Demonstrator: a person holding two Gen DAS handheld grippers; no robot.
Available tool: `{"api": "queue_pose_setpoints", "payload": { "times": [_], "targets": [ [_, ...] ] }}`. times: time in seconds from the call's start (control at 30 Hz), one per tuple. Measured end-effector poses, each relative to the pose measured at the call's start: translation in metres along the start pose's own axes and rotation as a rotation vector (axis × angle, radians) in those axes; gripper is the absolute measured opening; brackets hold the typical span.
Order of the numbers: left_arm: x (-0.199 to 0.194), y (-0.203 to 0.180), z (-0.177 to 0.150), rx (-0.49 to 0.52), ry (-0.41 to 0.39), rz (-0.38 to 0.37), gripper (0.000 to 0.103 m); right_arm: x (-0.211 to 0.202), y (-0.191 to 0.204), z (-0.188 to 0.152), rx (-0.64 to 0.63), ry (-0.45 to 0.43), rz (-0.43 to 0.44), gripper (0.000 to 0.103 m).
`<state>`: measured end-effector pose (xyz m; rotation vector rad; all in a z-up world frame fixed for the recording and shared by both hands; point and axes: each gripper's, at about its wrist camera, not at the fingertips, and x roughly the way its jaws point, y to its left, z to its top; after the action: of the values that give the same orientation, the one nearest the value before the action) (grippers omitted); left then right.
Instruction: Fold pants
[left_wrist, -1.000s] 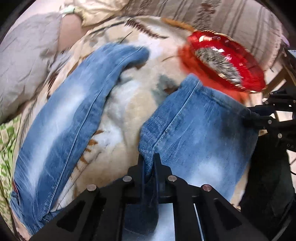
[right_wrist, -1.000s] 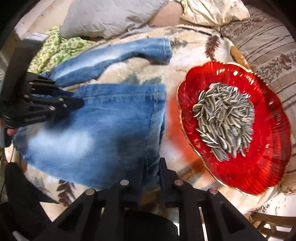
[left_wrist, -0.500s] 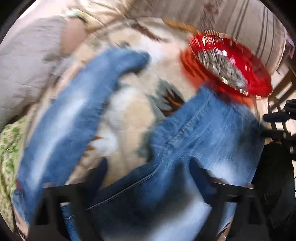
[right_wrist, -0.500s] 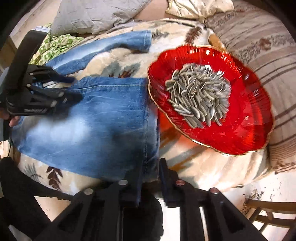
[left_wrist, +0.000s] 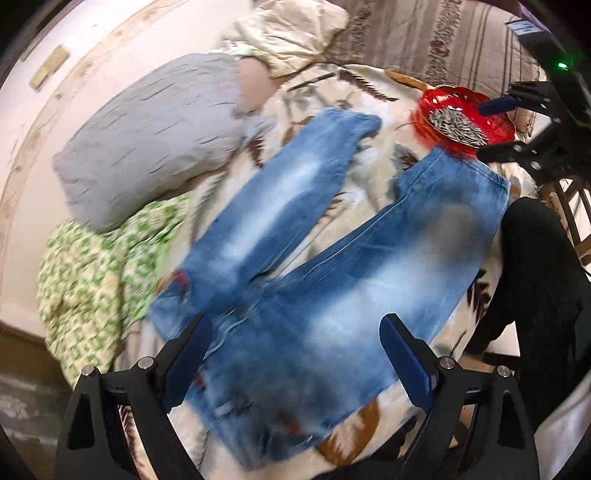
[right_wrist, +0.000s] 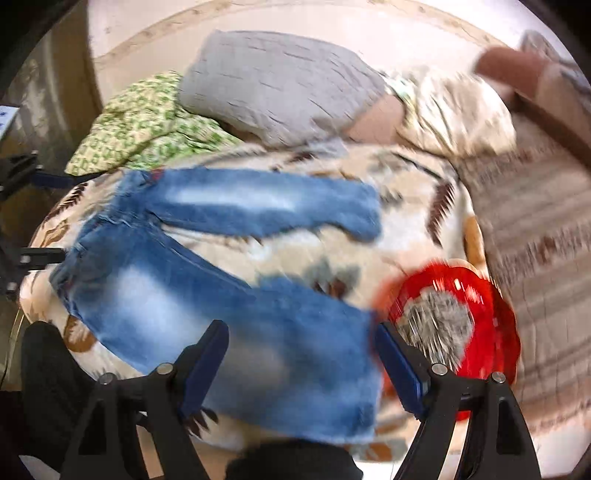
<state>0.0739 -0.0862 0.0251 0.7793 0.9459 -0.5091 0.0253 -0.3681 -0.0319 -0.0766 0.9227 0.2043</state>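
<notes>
Lying spread in a V on the bed (left_wrist: 373, 92), the jeans (left_wrist: 332, 280) await folding, with left gripper (left_wrist: 295, 354) wide and empty, right gripper (right_wrist: 301, 363) opening, nothing gripped.

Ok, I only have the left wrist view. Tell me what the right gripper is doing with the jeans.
Observer: In its own camera the right gripper has its jaws opening, with no denim pinched; the jeans lie below it.
Operator: Say what sits under it.
Observer: The near leg's cuff shows between its fingers, spread on the blanket.
Operator: Check the plate.
Observer: The red plate of seeds lies right beside that cuff, partly behind one finger.
</notes>
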Motion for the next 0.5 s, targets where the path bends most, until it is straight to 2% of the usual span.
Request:
{"api": "queue_pose_setpoints", "payload": {
  "times": [0.1,0.23,0.37,0.5],
  "targets": [
    [0.006,0.014,0.003,-0.057,-0.025,0.009,0.093,0.004,0.005,0.019,-0.006,-0.004,0.008,0.084],
    [0.047,0.021,0.032,-0.147,-0.054,-0.037,0.093,0.010,-0.006,0.043,-0.013,0.008,0.001,0.084],
    [0.109,0.024,0.079,-0.191,-0.051,-0.081,0.093,0.037,-0.039,0.071,0.043,0.034,0.005,0.084],
    [0.174,0.035,0.129,-0.204,-0.059,-0.128,0.093,0.082,-0.076,0.101,0.097,0.064,0.002,0.084]
  ]
}}
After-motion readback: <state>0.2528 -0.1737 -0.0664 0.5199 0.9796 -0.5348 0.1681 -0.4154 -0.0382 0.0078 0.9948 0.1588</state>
